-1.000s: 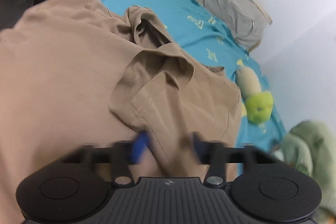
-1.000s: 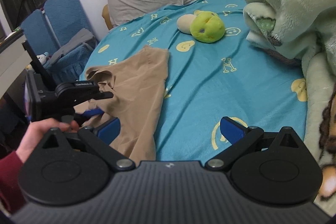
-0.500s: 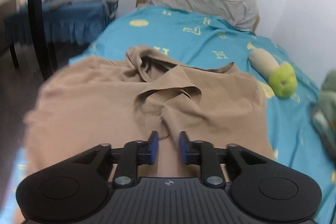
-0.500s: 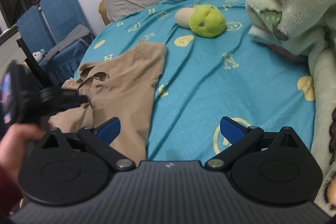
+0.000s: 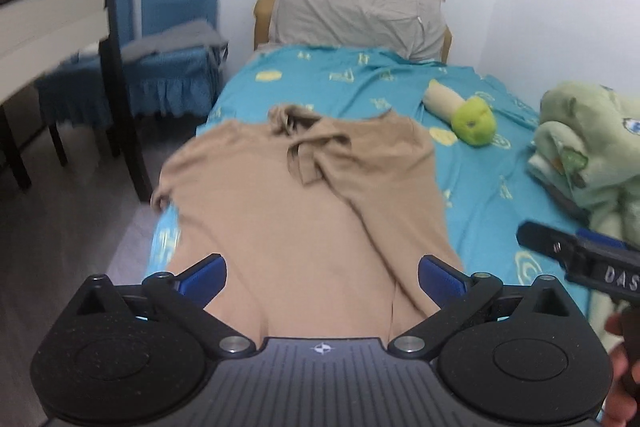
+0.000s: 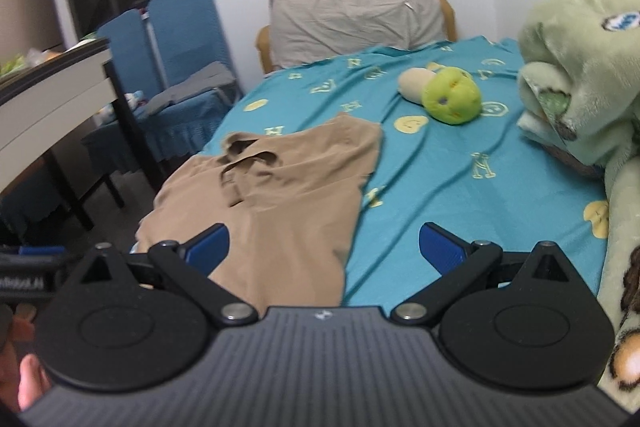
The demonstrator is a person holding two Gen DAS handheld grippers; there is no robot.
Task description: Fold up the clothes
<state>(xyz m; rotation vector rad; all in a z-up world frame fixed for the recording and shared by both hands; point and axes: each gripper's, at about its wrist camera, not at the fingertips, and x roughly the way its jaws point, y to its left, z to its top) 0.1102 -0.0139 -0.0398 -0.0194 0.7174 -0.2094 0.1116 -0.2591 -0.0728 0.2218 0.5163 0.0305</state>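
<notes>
A tan shirt (image 5: 296,211) lies spread on the teal bedsheet (image 5: 492,195), its left edge hanging over the bed's side, its collar and one folded-in sleeve (image 5: 312,151) bunched at the far end. My left gripper (image 5: 322,277) hovers above the shirt's near part, its jaws opening wide with nothing between them. In the right wrist view the shirt (image 6: 280,195) lies left of centre. My right gripper (image 6: 324,249) stands open over the shirt's right edge and the sheet, holding nothing. Its body shows at the right edge of the left wrist view.
A grey pillow (image 5: 356,15) leans at the headboard. A green and beige plush toy (image 5: 468,115) lies beyond the shirt. A folded green blanket (image 6: 580,79) fills the bed's right side. Blue chairs (image 5: 172,39) and a dark-legged table (image 5: 60,19) stand left of the bed.
My left gripper let go of the shirt's sleeve, opened wide and drew back and up, so the whole shirt shows. The right gripper shifted a little and stays open.
</notes>
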